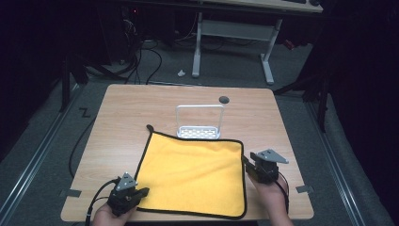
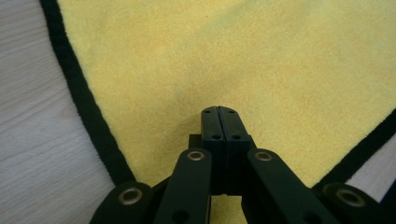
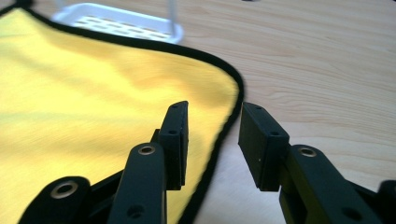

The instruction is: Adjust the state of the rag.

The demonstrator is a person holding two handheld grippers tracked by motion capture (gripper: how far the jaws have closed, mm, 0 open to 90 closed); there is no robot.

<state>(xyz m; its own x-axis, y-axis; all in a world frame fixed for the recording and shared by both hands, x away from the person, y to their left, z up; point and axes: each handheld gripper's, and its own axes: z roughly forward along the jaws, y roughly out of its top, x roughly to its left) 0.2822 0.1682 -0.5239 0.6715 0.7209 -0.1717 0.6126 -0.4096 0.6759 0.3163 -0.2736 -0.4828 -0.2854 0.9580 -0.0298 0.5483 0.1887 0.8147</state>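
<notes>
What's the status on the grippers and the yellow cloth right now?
Left gripper shut, over the yellow cloth. Right gripper open, straddling its right edge. White rack beyond the far edge, clear.

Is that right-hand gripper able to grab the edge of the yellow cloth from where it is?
Probably yes: the right gripper has its jaws open astride the black-trimmed edge of the yellow cloth, with nothing between them.
</notes>
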